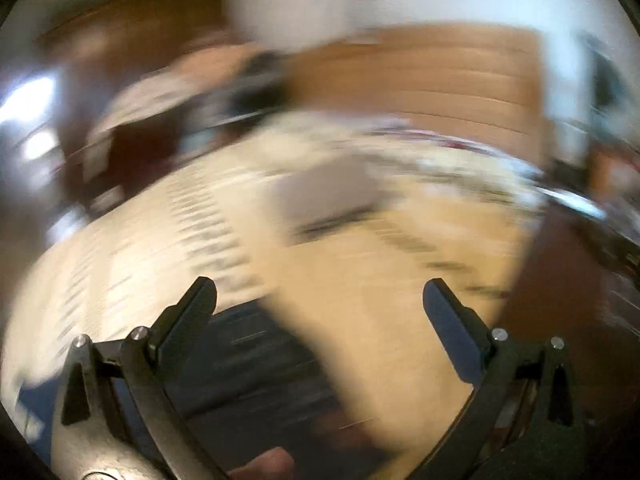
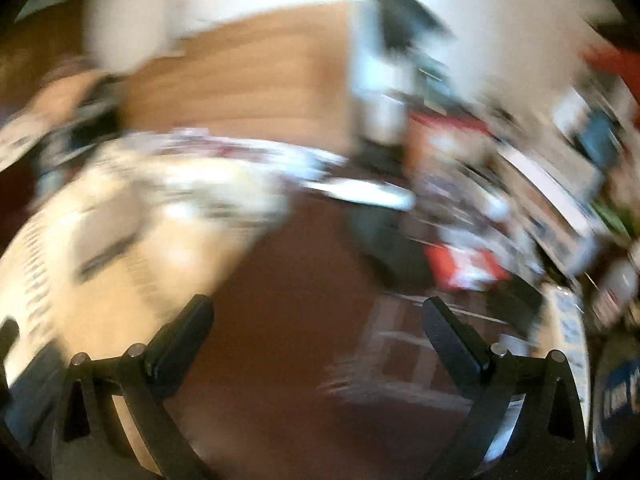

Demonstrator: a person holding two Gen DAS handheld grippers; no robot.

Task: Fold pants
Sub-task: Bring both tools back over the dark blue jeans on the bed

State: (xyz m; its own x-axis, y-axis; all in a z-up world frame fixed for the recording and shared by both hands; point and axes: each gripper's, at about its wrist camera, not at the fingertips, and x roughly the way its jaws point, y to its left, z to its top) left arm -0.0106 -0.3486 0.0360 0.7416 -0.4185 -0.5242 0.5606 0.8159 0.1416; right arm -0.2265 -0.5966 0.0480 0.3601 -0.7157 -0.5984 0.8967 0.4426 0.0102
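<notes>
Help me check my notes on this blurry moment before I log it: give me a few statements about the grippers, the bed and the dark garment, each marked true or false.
1. The left gripper has its jaws spread wide with nothing between them. True.
2. The right gripper is clamped on a piece of cloth. False: its jaws stand open and hold nothing.
3. In the left wrist view, a dark garment lies on the cream patterned bedcover near the gripper. True; the blur hides whether it is the pants.
4. The right gripper points mostly at the bedcover. False: it faces reddish-brown floor, with the bedcover off to the left.
5. Both views are sharp. False: both are smeared by motion.
</notes>
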